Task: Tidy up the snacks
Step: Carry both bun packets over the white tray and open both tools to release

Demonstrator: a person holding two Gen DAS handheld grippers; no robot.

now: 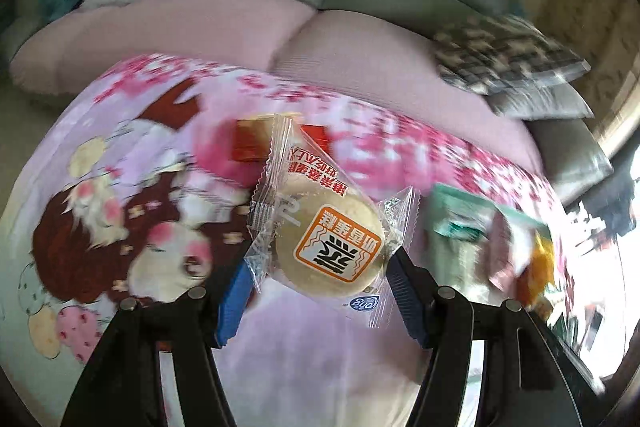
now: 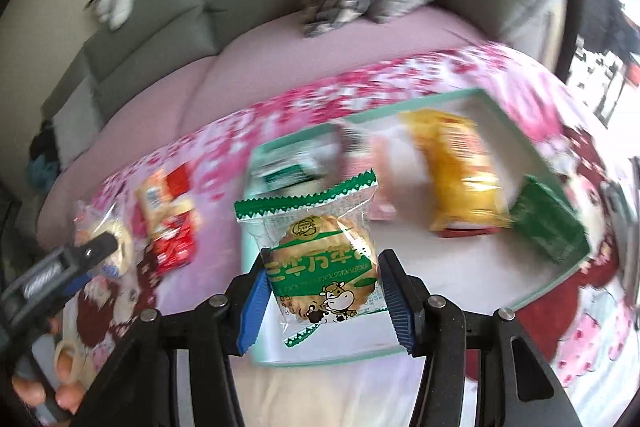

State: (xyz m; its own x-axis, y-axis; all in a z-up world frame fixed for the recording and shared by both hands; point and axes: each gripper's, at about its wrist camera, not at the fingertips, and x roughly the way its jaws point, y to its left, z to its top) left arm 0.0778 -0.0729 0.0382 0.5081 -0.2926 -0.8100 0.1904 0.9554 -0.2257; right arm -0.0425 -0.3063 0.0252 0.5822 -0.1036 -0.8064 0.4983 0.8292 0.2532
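Round cake in clear wrapper pinched between the left gripper pads, held above the pink cartoon blanket. Green-trimmed biscuit pack clamped in the right gripper, over the near-left part of the mint tray. Tray holds a yellow bag and a green pack. Red snack pack lies on the blanket left of the tray. Grey sofa behind.
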